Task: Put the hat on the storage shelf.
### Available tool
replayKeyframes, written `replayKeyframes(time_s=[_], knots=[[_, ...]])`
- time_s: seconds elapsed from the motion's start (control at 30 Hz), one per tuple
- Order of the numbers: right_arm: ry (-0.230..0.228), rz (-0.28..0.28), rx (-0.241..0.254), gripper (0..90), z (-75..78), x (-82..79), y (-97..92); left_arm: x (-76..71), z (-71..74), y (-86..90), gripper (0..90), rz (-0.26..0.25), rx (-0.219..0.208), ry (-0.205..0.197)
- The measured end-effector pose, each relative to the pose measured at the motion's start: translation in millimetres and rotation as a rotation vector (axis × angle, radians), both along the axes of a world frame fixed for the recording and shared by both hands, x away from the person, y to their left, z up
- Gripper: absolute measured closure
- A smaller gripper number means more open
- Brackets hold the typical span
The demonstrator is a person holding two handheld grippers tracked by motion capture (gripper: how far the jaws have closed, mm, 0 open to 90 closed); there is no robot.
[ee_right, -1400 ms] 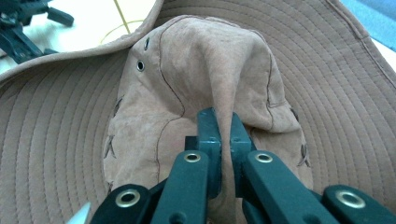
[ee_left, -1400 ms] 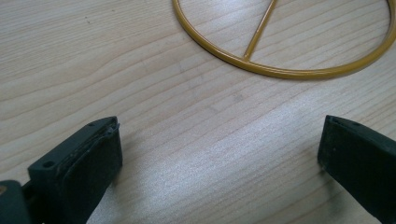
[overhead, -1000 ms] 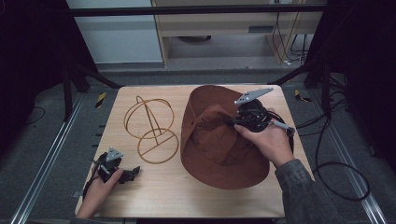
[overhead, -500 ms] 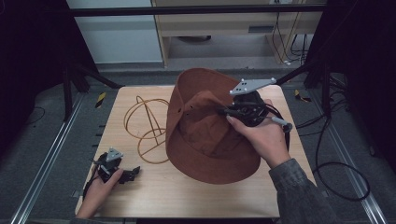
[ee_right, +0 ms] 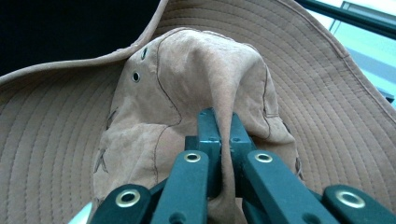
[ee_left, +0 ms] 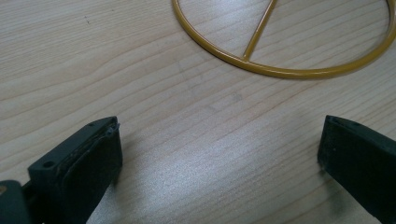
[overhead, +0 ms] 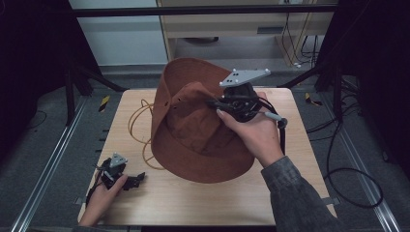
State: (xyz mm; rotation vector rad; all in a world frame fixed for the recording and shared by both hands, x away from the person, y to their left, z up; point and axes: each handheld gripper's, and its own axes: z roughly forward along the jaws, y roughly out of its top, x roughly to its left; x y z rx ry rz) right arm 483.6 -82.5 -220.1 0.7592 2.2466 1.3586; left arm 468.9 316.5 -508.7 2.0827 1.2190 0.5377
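The right gripper [ee_right: 223, 140] pinched a fold of the brown hat's [ee_right: 187, 84] crown between its closed jaws, the wide stitched brim spreading behind.

A light wooden table [overhead: 208, 203] with a pale grain stood on a grey floor [overhead: 43, 145], with metal rails [overhead: 46, 171] running along both its sides. Beyond it, a white wall panel [overhead: 121, 36] met a pale wooden cabinet [overhead: 232, 24]. Dark frame bars [overhead: 203, 9] crossed overhead. Black cables [overhead: 348, 169] looped over the floor. Yellow-and-black tape marks [overhead: 104, 103] lay near the table's far corners. Between the left jaws the bare tabletop [ee_left: 201, 154] showed.
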Motion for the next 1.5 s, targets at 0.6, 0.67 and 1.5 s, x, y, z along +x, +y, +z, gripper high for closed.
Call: replayKeyframes(time_s=[0.6,0.67,1.5], knots=[[-0.002,0.031,-0.025,89.0,13.2,13.2,38.4,-0.1,0.4,0.0,0.0,0.0,-0.001,0.006],[-0.001,0.033,-0.033,89.0,14.1,15.5,42.3,-0.1,0.4,-0.1,0.0,0.001,-0.001,0.006],[0.008,0.057,-0.066,89.0,22.6,29.7,72.6,0.1,0.4,0.0,0.0,-0.001,0.0,0.006]])
